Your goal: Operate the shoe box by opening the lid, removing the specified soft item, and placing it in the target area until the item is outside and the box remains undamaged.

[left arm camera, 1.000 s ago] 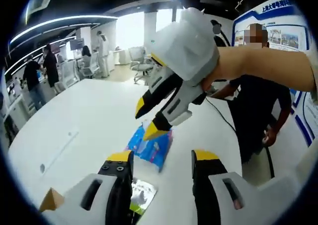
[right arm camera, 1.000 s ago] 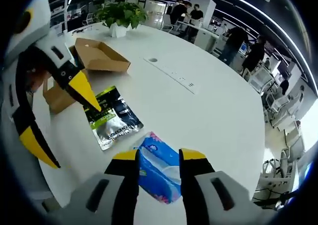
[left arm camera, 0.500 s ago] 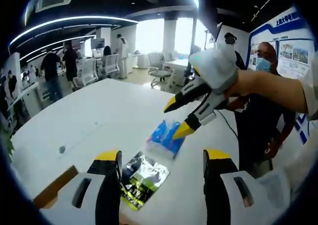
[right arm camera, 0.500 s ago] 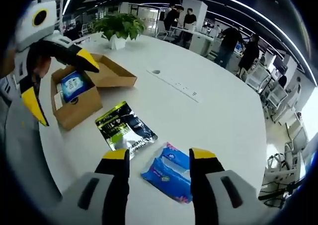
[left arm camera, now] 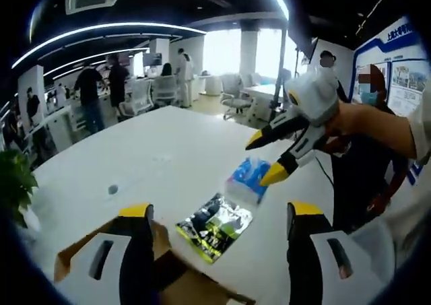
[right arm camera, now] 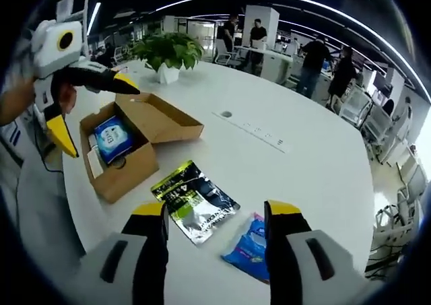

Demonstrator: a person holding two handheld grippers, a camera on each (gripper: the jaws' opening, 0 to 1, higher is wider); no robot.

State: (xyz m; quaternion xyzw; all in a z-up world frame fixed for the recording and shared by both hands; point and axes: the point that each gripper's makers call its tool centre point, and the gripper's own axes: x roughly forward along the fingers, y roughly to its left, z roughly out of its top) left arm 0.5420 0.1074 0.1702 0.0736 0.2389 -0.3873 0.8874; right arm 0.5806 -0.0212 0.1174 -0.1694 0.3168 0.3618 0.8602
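**A:** Where does it stand, going left to right across the right gripper view?

**B:** My left gripper (right arm camera: pixel 87 110) hangs over the shoe box (right arm camera: pixel 124 158), jaws spread wide, holding nothing. The box sits near the desk (right arm camera: pixel 303 163) edge closest to me, lid folded back, undamaged as far as I can see. A blue pack (right arm camera: pixel 113 138) lies inside it. Right of the box, flat on the desk: a green-and-black foil pouch (right arm camera: pixel 195 202), then the blue tissue pack (right arm camera: pixel 249 248) just beside it, apart from the box.

**A:** And your right gripper?

**B:** Right gripper (right arm camera: pixel 215 214) jaws parted wide, empty, above the pouch and tissue pack. From the left gripper view I see it (left arm camera: pixel 269 158) over the tissue pack (left arm camera: pixel 248 178), not touching.

**A:** Step in hand?

**B:** My reading: two soft items are out. If the blue pack is wanted too, the left gripper must drop straight into the box and close gently, clear of the cardboard walls
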